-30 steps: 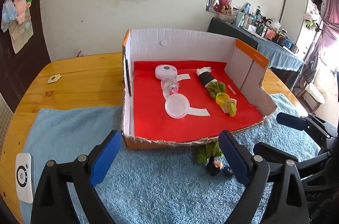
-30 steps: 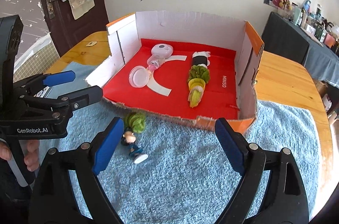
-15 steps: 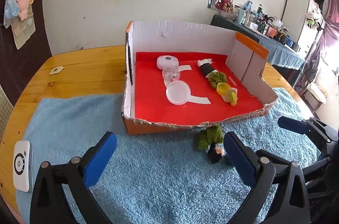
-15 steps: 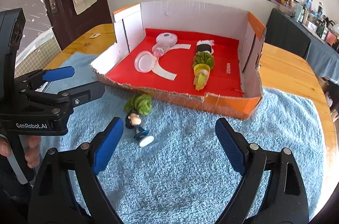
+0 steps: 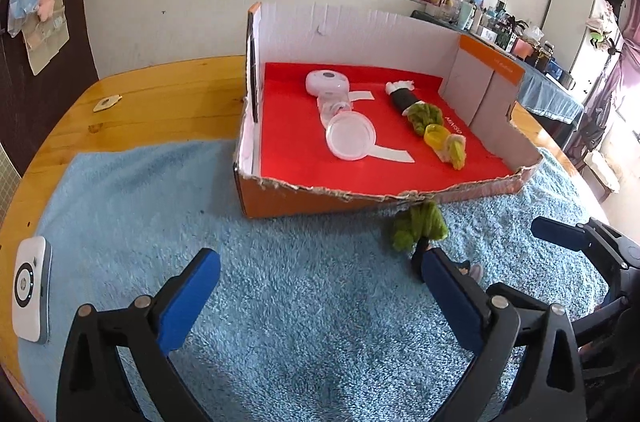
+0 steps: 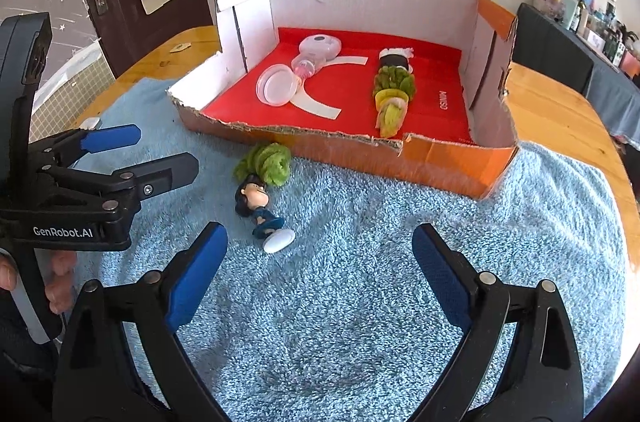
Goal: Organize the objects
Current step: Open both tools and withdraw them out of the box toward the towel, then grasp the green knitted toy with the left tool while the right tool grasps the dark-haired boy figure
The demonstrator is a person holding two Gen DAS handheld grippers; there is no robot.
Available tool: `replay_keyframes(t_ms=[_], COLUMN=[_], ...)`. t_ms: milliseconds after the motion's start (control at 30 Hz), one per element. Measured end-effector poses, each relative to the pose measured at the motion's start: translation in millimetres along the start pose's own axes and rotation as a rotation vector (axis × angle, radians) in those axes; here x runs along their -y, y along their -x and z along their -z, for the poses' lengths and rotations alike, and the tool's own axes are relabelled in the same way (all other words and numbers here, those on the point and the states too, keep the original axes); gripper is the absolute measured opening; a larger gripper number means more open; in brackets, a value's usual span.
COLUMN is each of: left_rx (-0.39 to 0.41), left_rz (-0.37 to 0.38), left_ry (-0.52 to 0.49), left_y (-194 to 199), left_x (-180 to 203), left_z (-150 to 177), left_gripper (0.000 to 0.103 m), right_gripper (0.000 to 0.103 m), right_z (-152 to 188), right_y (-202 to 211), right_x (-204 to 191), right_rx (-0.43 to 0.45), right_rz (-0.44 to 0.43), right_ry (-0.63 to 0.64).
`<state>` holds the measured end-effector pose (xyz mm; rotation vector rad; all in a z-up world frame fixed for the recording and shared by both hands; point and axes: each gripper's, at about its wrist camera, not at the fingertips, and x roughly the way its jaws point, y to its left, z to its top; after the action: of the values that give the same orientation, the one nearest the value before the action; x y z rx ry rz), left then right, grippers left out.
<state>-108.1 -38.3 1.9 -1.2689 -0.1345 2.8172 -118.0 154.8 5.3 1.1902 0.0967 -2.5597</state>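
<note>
Dark-haired toy figurine (image 6: 260,212) is seen lying on the blue towel (image 6: 360,282), base nearest; left of the right claw (image 6: 316,270) — just opened wide, empty; left claw (image 5: 320,294) likewise.

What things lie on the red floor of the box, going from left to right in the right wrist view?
Round clear lid → pink-white device → white curved strip → green-haired doll.
</note>
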Motion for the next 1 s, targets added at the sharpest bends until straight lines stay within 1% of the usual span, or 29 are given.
replay_keyframes(t_ms=[367, 433, 500, 533, 567, 633, 700, 767, 900, 1000], left_rx=[-0.014, -0.010, -0.013, -0.015, -0.017, -0.019, -0.024, -0.028, -0.036, -0.038], left_rz=[0.013, 0.014, 0.022, 0.026, 0.028, 0.033, 0.039, 0.049, 0.066, 0.076], left_ry=[-0.006, -0.010, -0.015, -0.018, -0.020, -0.026, -0.029, -0.030, -0.032, -0.035], left_y=[-7.0, -6.6, -6.4, -6.8, -6.8, -7.2, -7.7, -8.6, -9.7, -9.6], left_x=[-2.4, -2.5, -2.7, -2.8, -2.9, -2.7, -2.5, -3.0, -3.9, -3.5], left_z=[1.9, 1.3, 0.7, 0.6, 0.6, 0.9, 1.2, 1.3, 1.3, 1.3], left_gripper=[0.103, 0.101, 0.096, 0.095, 0.093, 0.090, 0.083, 0.077, 0.067, 0.061], right_gripper=[0.095, 0.094, 0.094, 0.091, 0.085, 0.079, 0.074, 0.066, 0.063, 0.057], right_z=[2.9, 2.4, 1.6, 1.0, 0.3, -1.5, -2.8, -4.0, -7.4, -10.1], right_y=[-15.2, -17.7, -20.5, -21.4, -22.4, -24.9, -27.1, -29.0, -32.4, -34.8], right_x=[-2.9, -3.5, -3.5, -3.9, -4.3, -4.7, -6.0, -7.8, -12.8, -17.1], right_rx=[-0.024, -0.025, -0.028, -0.030, -0.032, -0.035, -0.039, -0.040, -0.043, -0.045], right_rz=[-0.008, -0.014, -0.027, -0.031, -0.036, -0.047, -0.054, -0.058, -0.072, -0.088], right_ry=[0.017, 0.018, 0.015, 0.014, 0.014, 0.011, 0.016, 0.021, 0.037, 0.048])
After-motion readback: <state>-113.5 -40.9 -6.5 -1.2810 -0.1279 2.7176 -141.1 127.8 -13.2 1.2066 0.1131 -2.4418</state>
